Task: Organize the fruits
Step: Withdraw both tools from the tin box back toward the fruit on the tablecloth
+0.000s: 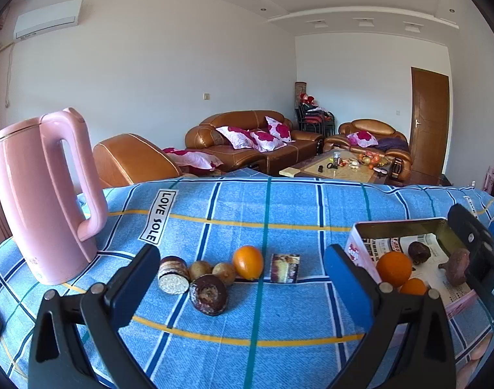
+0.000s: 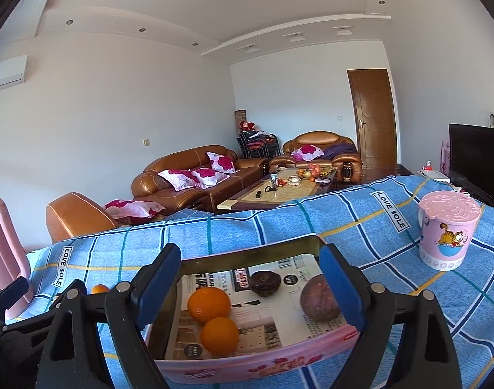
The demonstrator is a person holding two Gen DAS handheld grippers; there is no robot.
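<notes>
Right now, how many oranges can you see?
3: two side by side inside the tin box, one behind the other, and one orange loose on the blue tablecloth. None looks hidden.

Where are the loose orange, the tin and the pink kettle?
Loose orange [image 1: 247,262]: left wrist view, middle of its peel.
Tin [image 2: 250,248]: right wrist view, its far metal rim.
Pink kettle [image 1: 29,201]: left wrist view, side of its body.

White walls, brown leather sofas [image 1: 247,139], wooden door [image 2: 373,120], recessed ceiling lights.
</notes>
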